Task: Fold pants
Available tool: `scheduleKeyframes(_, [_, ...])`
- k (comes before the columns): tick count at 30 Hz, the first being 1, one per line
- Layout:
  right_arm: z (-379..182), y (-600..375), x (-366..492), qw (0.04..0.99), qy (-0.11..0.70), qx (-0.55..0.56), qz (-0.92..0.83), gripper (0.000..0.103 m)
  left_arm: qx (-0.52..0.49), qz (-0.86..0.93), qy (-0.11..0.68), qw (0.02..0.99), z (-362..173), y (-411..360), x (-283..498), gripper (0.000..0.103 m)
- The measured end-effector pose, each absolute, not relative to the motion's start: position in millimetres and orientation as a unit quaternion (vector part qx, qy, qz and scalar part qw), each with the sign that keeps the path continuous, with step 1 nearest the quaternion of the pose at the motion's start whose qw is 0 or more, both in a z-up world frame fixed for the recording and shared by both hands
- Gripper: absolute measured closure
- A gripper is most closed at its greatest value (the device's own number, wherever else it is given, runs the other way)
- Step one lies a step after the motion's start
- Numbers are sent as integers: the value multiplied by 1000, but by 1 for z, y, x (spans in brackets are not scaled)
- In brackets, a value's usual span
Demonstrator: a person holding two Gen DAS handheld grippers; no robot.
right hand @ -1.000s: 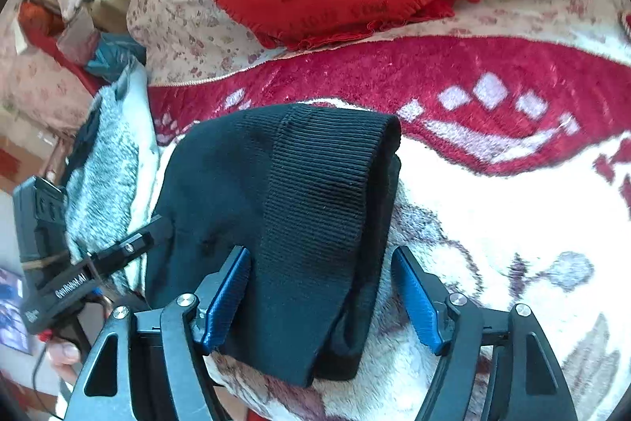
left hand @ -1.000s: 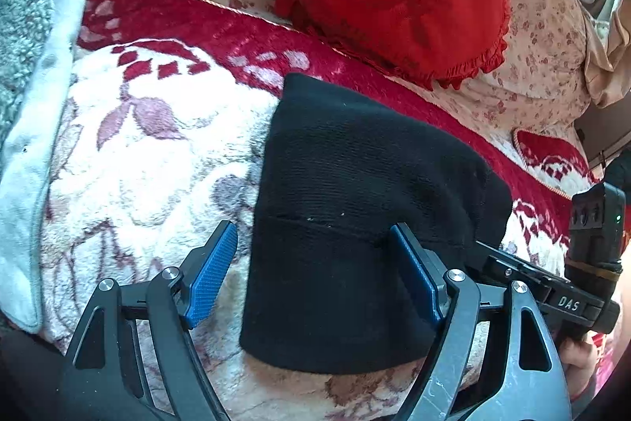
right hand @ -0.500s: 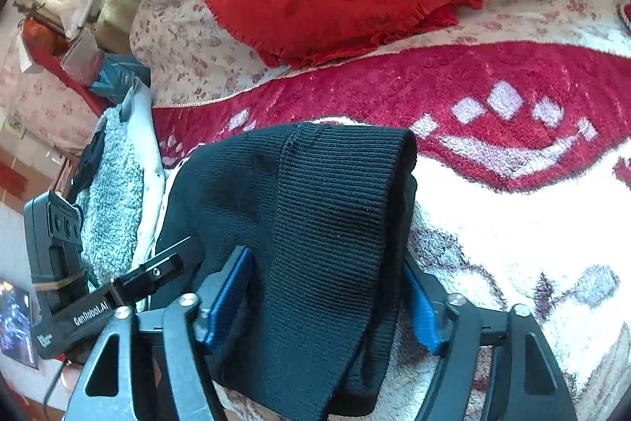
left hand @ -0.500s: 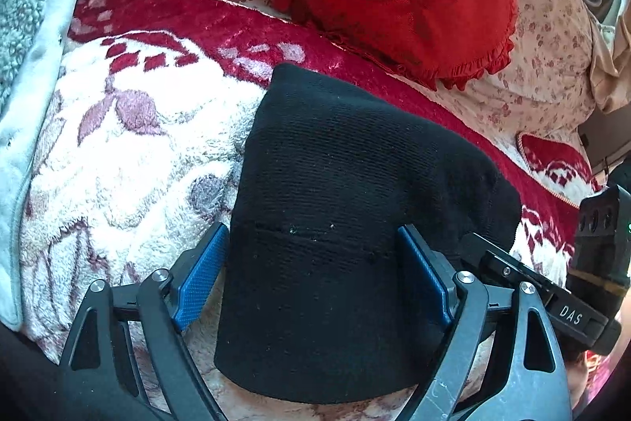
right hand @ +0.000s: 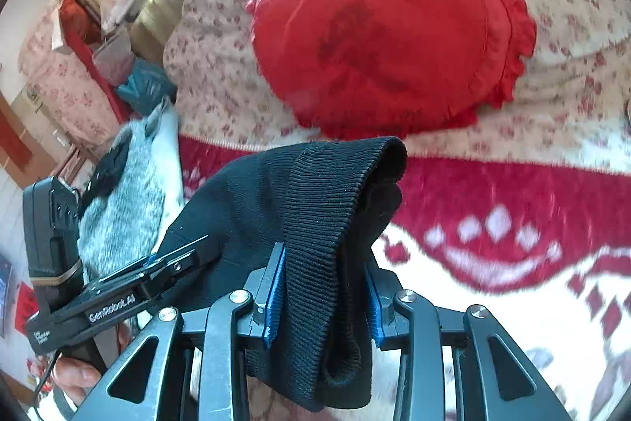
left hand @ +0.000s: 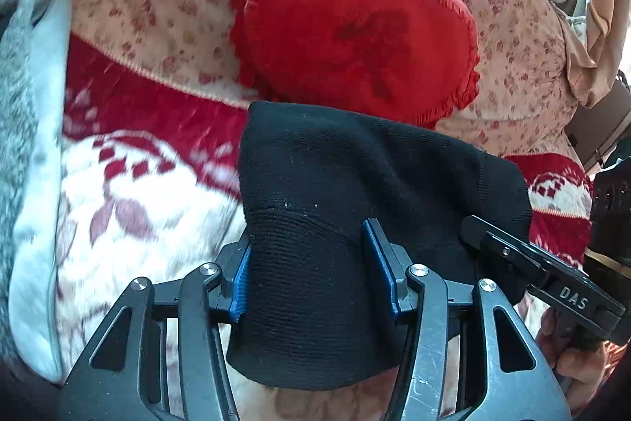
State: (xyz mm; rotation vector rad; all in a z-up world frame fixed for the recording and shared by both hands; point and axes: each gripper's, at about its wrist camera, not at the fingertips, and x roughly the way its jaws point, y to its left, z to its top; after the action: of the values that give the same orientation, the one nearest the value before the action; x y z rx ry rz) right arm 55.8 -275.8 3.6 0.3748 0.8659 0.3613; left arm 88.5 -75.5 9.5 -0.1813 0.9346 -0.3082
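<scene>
While both are reaching forward over the blanket (left hand: 138,223), the left gripper (left hand: 311,263) and right gripper (right hand: 321,287), wide 1 second ago, are now pinching the pants (left hand: 355,176) between their 2 fingers.

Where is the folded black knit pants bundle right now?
The folded black knit pants bundle sits centre-frame in both views, clamped between both grippers, just below the red heart-shaped ruffled cushion.

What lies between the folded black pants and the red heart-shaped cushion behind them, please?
In the right wrist view, a strip of red patterned blanket and then floral bedding lie between the black pants and the red cushion.
</scene>
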Motion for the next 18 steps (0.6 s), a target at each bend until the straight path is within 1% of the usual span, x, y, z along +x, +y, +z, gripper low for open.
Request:
scheduleKeyframes(2, [3, -279, 68, 877, 414, 181, 165, 69, -73, -143, 454, 877, 4, -82, 101, 52])
scheduleKeyframes(5, [-18, -284, 94, 865, 448, 175, 144, 67, -58, -122, 492, 860, -23, -89, 120, 52])
scheduleKeyframes(6, [-27, -285, 100, 860, 464, 168, 129, 65, -54, -119, 502, 855, -33, -89, 124, 50])
scheduleKeyframes(7, [-40, -288, 105, 852, 485, 162, 111, 59, -59, -122, 499, 856, -37, -88, 124, 45])
scheduleKeyframes(8, [-46, -292, 105, 848, 490, 170, 108, 58, -60, -121, 494, 859, -37, -86, 124, 42])
scheduleKeyframes(9, [-47, -298, 103, 846, 485, 189, 114, 57, -58, -118, 492, 861, -36, -84, 122, 37])
scheduleKeyframes(11, [-42, -305, 99, 847, 481, 195, 110, 57, -60, -115, 493, 860, -33, -81, 122, 36])
scheduleKeyframes(13, [-28, -307, 92, 860, 472, 170, 98, 57, -56, -106, 493, 862, -28, -80, 120, 36])
scheduleKeyframes(16, [-4, -300, 79, 883, 443, 125, 95, 61, -39, -88, 479, 873, -20, -81, 115, 36])
scheduleKeyframes(18, [9, -294, 75, 889, 428, 121, 110, 63, -27, -78, 472, 878, -20, -85, 114, 36])
